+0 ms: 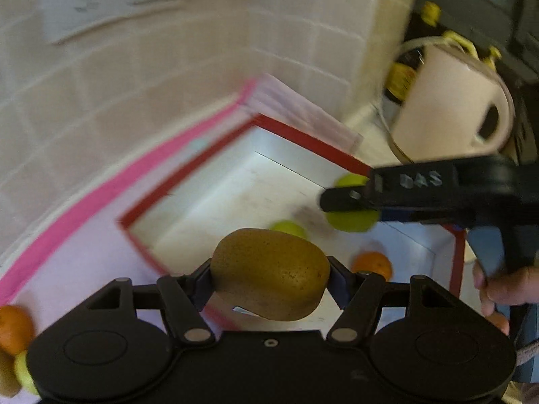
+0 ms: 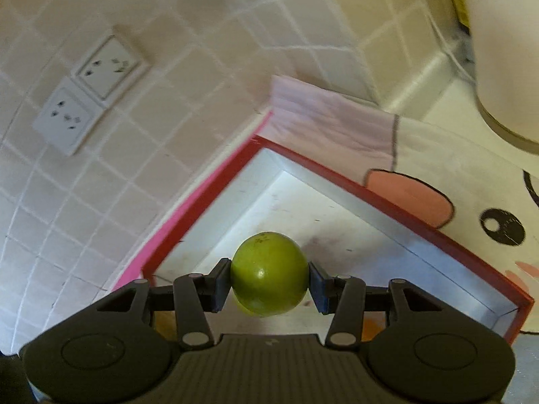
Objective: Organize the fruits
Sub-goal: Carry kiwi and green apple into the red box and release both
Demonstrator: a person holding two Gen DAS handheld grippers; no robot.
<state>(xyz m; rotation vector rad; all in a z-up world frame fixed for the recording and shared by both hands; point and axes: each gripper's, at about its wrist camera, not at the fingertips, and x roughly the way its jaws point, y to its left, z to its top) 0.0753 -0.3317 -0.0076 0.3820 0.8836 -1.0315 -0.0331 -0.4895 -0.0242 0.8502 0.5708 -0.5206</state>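
My left gripper is shut on a brown kiwi and holds it above the near edge of a red-rimmed white box. My right gripper is shut on a green round fruit over the same box; it also shows in the left wrist view, holding that fruit. Inside the box lie another green fruit and an orange.
An orange and a pale green fruit lie on the pink-edged mat at the left. A white kettle stands behind the box at the right. A tiled wall with sockets runs behind.
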